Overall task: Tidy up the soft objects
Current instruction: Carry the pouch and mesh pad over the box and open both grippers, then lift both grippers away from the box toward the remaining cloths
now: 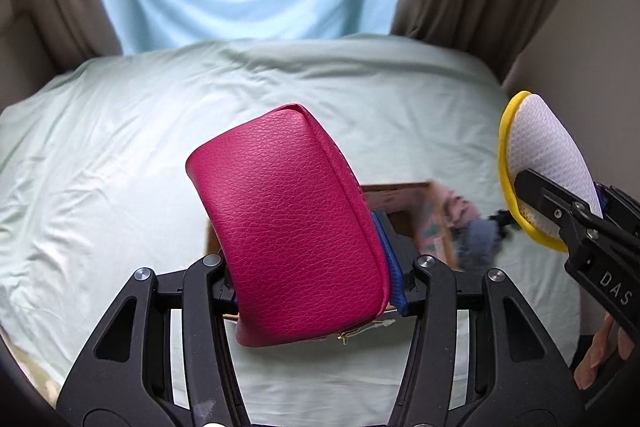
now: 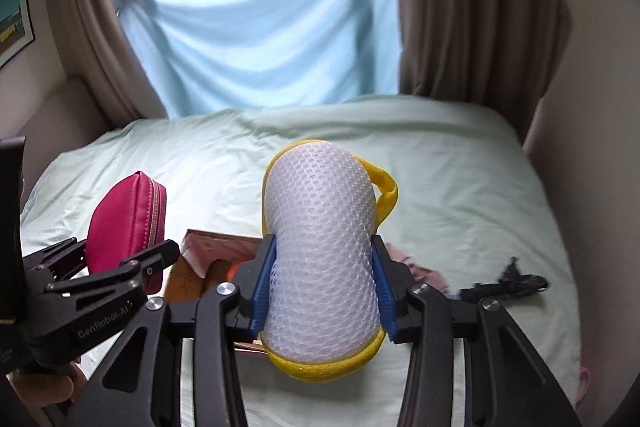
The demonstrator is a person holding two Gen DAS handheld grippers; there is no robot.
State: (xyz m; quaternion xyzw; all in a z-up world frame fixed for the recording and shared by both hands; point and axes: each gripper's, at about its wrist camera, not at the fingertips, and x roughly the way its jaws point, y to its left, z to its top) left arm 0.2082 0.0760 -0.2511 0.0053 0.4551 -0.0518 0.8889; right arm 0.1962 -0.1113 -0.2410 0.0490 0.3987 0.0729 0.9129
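My left gripper [image 1: 310, 267] is shut on a pink leather-look pouch [image 1: 288, 223] and holds it above the bed; the pouch also shows in the right wrist view [image 2: 124, 223]. My right gripper [image 2: 322, 287] is shut on a white mesh sponge with a yellow rim [image 2: 320, 267], also held above the bed. In the left wrist view the sponge [image 1: 540, 163] is at the right edge, in the right gripper [image 1: 560, 211]. A cardboard box [image 1: 404, 199] lies on the bed below both grippers; it shows partly behind the sponge [image 2: 212, 259].
The pale green bed sheet [image 2: 440, 187] fills the scene. A pink cloth [image 1: 456, 203] and a blue-grey fluffy item [image 1: 476, 239] lie at the box. A small black object [image 2: 508, 283] lies on the bed to the right. Curtains [image 2: 460, 7] and a light blue cloth [image 2: 260, 39] hang behind the bed.
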